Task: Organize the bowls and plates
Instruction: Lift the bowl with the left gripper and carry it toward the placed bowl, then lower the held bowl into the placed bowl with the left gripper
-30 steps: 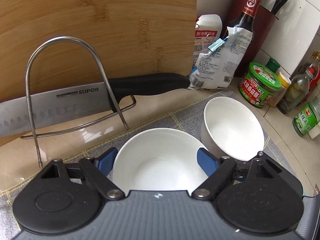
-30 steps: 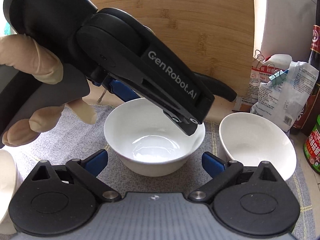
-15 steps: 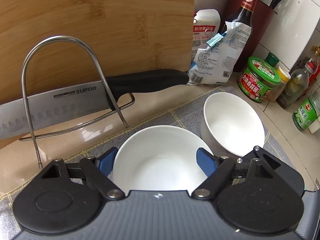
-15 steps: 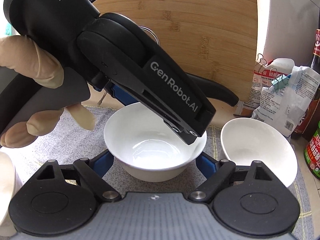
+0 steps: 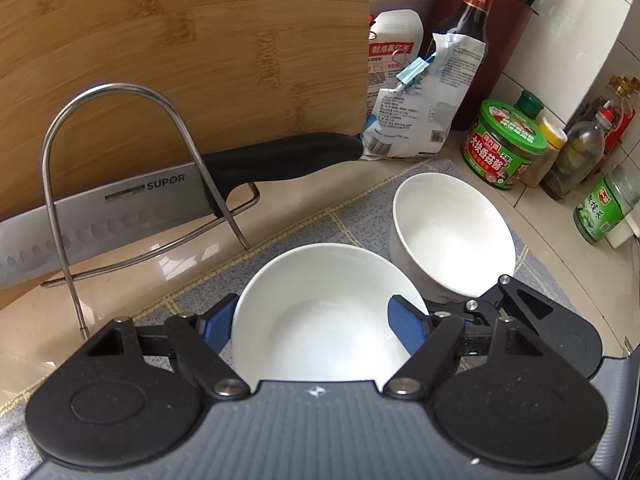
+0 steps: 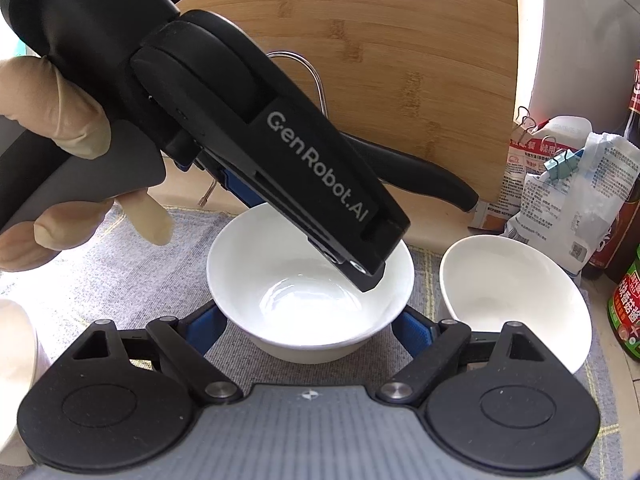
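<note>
A white bowl (image 5: 316, 312) (image 6: 308, 292) sits on the grey mat (image 5: 360, 216). My left gripper (image 5: 316, 324) hangs over it from above, its blue fingers (image 5: 404, 324) on either side of the rim; I cannot tell whether they touch. My right gripper (image 6: 308, 328) is low in front of the same bowl, blue fingers (image 6: 412, 330) open at both sides. A second white bowl (image 5: 452, 232) (image 6: 512, 296) stands to the right. A third white dish edge (image 6: 16, 340) shows at far left.
A wire rack (image 5: 120, 184) holds a cleaver (image 5: 120, 208) against a bamboo cutting board (image 5: 180, 40). Clipped bags (image 5: 416, 100), a sauce bottle (image 5: 476, 20), a green jar (image 5: 504, 144) and condiment bottles (image 5: 576, 160) line the back right.
My right gripper has moved closer and lower, so its fingers now flank the near bowl. My left gripper has come down slightly over the bowl and its fingers have narrowed toward the rim.
</note>
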Motion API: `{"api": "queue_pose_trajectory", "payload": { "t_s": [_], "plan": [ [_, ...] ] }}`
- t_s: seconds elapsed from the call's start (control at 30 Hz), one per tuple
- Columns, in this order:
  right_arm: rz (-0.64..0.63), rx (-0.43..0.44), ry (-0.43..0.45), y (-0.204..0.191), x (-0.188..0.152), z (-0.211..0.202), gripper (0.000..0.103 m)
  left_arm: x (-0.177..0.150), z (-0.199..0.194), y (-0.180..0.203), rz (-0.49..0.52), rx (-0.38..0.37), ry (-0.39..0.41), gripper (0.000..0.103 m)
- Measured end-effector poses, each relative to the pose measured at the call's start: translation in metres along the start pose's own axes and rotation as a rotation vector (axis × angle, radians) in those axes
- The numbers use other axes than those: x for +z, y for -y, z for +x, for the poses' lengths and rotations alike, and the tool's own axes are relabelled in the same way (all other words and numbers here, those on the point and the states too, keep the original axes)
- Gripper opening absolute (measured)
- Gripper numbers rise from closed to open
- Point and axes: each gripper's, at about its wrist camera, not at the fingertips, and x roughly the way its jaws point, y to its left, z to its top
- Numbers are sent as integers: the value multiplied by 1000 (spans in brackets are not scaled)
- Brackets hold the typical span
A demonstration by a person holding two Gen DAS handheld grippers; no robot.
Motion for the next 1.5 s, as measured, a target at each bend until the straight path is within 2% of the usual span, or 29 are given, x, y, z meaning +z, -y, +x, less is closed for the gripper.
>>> {"api": "queue_pose_trajectory", "payload": {
  "t_s": [0.3, 0.67, 1.1, 1.5],
  "plan": [
    [4, 31, -42, 5, 10, -12, 92, -6, -24, 12, -15, -15, 14, 79],
    [-34, 97, -52, -10, 24, -54, 92, -23, -72, 21, -83, -16, 56, 79],
    [-118, 153, -29, -46, 27, -88, 92, -57, -126, 22, -147, 34, 97, 79],
    [-175, 256, -33, -82, 24, -103, 92, -97, -163, 17, -217, 97, 118, 79]
  ]
}}
